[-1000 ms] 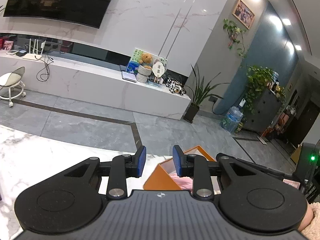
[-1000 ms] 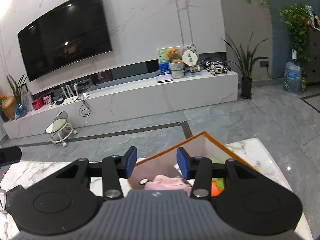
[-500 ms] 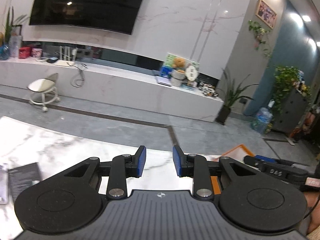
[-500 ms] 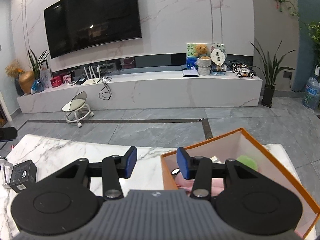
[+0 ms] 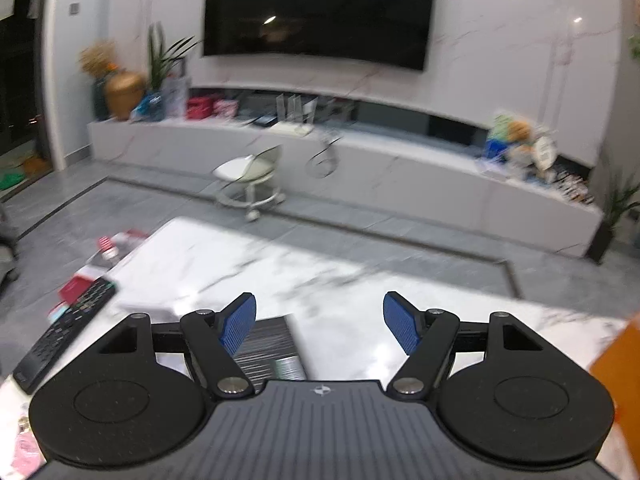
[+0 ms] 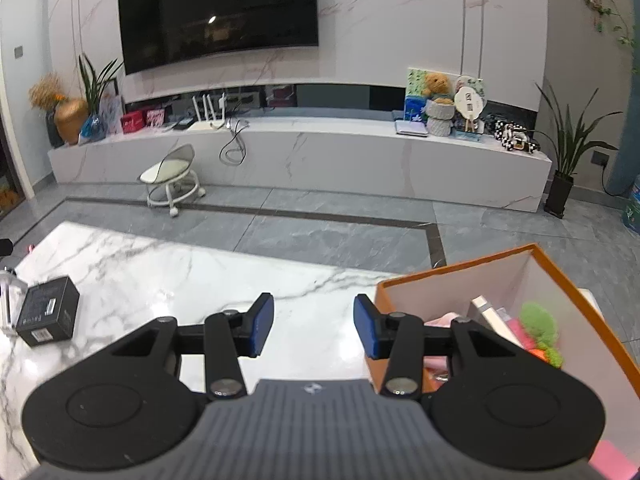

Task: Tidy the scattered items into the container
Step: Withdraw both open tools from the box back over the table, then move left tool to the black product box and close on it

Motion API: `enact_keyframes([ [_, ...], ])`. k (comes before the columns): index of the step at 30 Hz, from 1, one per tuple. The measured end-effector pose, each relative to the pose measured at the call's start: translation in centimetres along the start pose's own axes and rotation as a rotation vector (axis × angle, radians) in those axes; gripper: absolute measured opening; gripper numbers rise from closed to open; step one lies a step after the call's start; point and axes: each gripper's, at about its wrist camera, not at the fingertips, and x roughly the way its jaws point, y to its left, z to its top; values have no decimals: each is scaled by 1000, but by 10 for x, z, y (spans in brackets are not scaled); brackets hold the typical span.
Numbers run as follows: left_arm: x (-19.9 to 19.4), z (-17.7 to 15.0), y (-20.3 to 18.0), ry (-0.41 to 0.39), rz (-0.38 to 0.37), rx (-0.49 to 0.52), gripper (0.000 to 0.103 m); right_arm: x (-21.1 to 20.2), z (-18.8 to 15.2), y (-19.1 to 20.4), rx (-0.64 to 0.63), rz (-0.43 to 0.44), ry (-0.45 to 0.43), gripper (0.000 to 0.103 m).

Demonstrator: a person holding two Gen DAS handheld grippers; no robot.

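Note:
The orange box (image 6: 460,276) stands on the marble table at the right; inside lie a pink item (image 6: 444,320), a white card (image 6: 492,320) and a green fuzzy item (image 6: 540,324). Its orange edge shows in the left wrist view (image 5: 616,360). A black box (image 6: 48,316) lies at the table's left; it shows blurred under my left gripper (image 5: 268,344). A black remote (image 5: 64,332) lies at the far left. My left gripper (image 5: 319,322) is wide open and empty above the table. My right gripper (image 6: 314,330) is open and empty beside the orange box's left wall.
The white marble table (image 6: 168,276) ends at a far edge before grey floor tiles. Red and white packets (image 5: 112,248) lie past the table's left edge. A clear item (image 6: 8,300) stands at the far left. A small stool (image 6: 172,176) stands on the floor.
My left gripper has swung left from the orange box toward the black box and remote, and its jaws have opened wide. My right gripper has shifted slightly left, its jaws as before.

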Motion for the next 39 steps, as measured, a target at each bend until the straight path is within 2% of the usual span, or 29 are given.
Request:
enact_keyframes([
  [2,15,-3,11,47,50,-14,83,3,-2,4,-8,3,8,48],
  [6,33,-17,35,124,86,-65,83,9,-5,10,-22,14,21,48],
  [9,39,-29,38,144,104,-31,83,14,-5,14,-26,19,31,48],
  [13,51,-37,29,140,129,64,83,19,-5,17,-33,27,40,48],
  [17,72,-47,21,183,115,49,90,22,-6,20,-39,30,45,48],
  [19,78,-52,16,184,105,41,90,22,-7,20,-37,30,46,48],
  [24,89,-62,6,141,104,71,100,25,-8,18,-28,28,51,48],
  [26,94,-69,0,131,135,147,103,27,-9,17,-29,28,56,48],
  [29,104,-77,-8,163,211,258,103,30,-10,17,-30,31,64,48],
  [33,108,-77,-6,162,234,250,103,32,-10,18,-31,38,68,48],
  [36,102,-67,6,151,185,161,103,34,-9,18,-32,39,69,48],
  [37,98,-63,11,144,157,119,102,34,-9,18,-33,39,70,48],
  [39,87,-54,28,137,62,-25,72,33,-9,17,-32,39,69,48],
])
